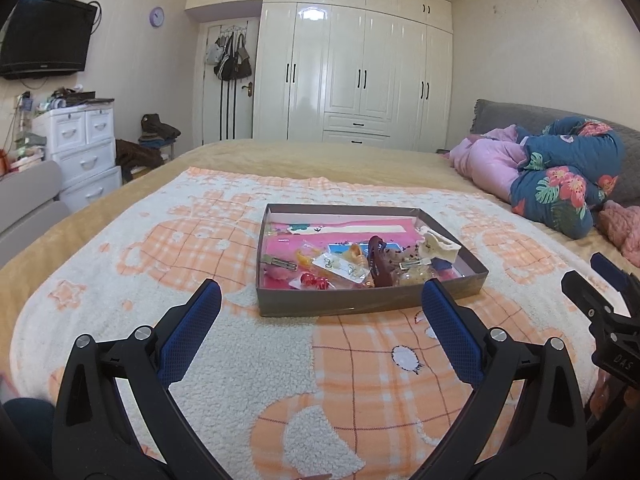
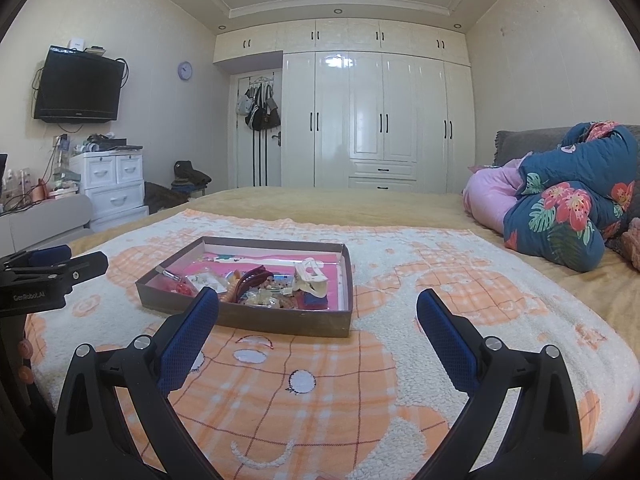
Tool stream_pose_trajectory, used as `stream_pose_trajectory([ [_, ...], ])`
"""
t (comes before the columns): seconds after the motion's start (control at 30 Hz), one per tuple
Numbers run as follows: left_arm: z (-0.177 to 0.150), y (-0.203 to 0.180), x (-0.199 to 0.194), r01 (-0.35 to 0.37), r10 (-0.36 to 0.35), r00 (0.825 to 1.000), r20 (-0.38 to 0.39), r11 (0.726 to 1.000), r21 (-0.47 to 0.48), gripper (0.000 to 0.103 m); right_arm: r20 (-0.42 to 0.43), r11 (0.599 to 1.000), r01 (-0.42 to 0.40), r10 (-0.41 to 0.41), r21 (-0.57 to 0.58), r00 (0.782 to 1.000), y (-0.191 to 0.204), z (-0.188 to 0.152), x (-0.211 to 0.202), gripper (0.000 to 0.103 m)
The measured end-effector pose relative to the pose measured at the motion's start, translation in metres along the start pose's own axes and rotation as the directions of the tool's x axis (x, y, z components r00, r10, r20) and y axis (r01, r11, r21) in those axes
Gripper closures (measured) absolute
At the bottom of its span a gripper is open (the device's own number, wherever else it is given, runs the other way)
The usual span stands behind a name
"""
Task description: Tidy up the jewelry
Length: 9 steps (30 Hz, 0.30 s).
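A shallow brown box point(image 1: 360, 300) with a pink floor lies on the orange-and-white blanket point(image 1: 248, 344). It holds jewelry and hair pieces: a dark red claw clip point(image 1: 378, 262), a cream claw clip point(image 1: 438, 247), red beads point(image 1: 314, 280), earrings in clear bags point(image 1: 340, 266). My left gripper point(image 1: 320, 292) is open and empty, just short of the box's near wall. My right gripper point(image 2: 318, 300) is open and empty, in front of the box point(image 2: 280, 322), which sits left of centre. The cream clip point(image 2: 310, 278) and dark red clip point(image 2: 250, 278) show there too.
The blanket point(image 2: 360, 380) covers a yellow bedspread point(image 1: 320, 156). Rolled pink and floral quilts point(image 1: 560, 176) lie at the right. A white wardrobe point(image 1: 360, 72) fills the far wall. White drawers point(image 1: 80, 148) and a wall TV point(image 1: 44, 40) are at the left.
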<state>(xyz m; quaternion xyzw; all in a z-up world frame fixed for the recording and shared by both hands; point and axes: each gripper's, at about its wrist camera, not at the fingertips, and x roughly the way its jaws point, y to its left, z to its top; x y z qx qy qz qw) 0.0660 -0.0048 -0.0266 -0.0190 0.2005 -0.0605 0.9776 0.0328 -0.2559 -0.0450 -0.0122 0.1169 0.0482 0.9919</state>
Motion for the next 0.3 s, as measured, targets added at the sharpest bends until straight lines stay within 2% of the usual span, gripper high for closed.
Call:
stream_pose_trajectory([
  [0.17, 0.002, 0.017, 0.014, -0.017, 0.015, 0.999, -0.045, 0.998, -0.058, 0.011, -0.026, 0.999, 0.016, -0.015, 0.038, 1.000, -0.012, -0.001, 0.010, 0.006],
  [0.27, 0.007, 0.044, 0.034, -0.090, 0.081, 0.993, -0.091, 0.991, -0.101, 0.011, -0.085, 0.990, 0.081, -0.072, 0.114, 0.994, -0.045, 0.005, 0.033, 0.006],
  [0.3, 0.011, 0.059, 0.044, -0.139, 0.127, 0.986, -0.109, 0.984, -0.113, 0.011, -0.118, 0.985, 0.115, -0.100, 0.128, 0.988, -0.058, 0.007, 0.043, 0.006],
])
